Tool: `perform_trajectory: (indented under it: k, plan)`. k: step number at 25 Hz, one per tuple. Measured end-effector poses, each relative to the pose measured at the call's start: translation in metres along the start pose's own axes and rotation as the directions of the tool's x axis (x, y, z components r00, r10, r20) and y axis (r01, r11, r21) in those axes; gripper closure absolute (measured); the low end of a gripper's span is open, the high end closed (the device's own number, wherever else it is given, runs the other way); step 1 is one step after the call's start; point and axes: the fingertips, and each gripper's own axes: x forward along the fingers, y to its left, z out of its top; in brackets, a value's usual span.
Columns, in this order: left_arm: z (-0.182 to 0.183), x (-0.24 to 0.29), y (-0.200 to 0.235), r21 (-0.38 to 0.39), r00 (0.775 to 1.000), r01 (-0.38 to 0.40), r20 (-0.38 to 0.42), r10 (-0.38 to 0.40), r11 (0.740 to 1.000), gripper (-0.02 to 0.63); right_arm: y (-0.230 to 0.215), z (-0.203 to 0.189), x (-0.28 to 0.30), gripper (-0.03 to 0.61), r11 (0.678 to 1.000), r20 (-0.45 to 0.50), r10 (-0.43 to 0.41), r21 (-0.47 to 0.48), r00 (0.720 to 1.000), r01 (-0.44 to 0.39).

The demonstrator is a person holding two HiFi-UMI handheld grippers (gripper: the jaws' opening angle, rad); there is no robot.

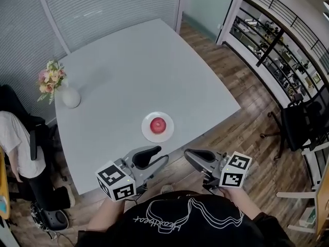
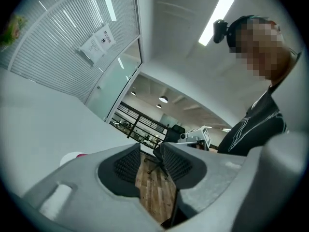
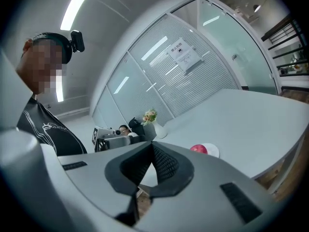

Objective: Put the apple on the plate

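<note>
Apple on plate; wall notice seemingly printed, unreadable.

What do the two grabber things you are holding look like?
The left gripper and right gripper are light grey plastic, with black ridged pads inside their jaws. Each carries a white cube with black square markers. The person's top is black with a white line drawing.

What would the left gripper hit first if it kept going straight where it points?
Likely nothing close: ahead of the left gripper lie only brown wooden floor and a distant black office chair. The right gripper sits beside that line, though depth is unclear.
</note>
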Motion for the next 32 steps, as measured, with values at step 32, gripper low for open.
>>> perform_trajectory:
  k: [32]
  plan:
    - [-0.014, 0.013, -0.002, 0.094, 0.994, -0.084, -0.064, 0.090, 0.992, 0.597, -0.008, -0.013, -0.013, 0.571, 0.999, -0.003, -0.032, -0.019, 0.999, 0.032]
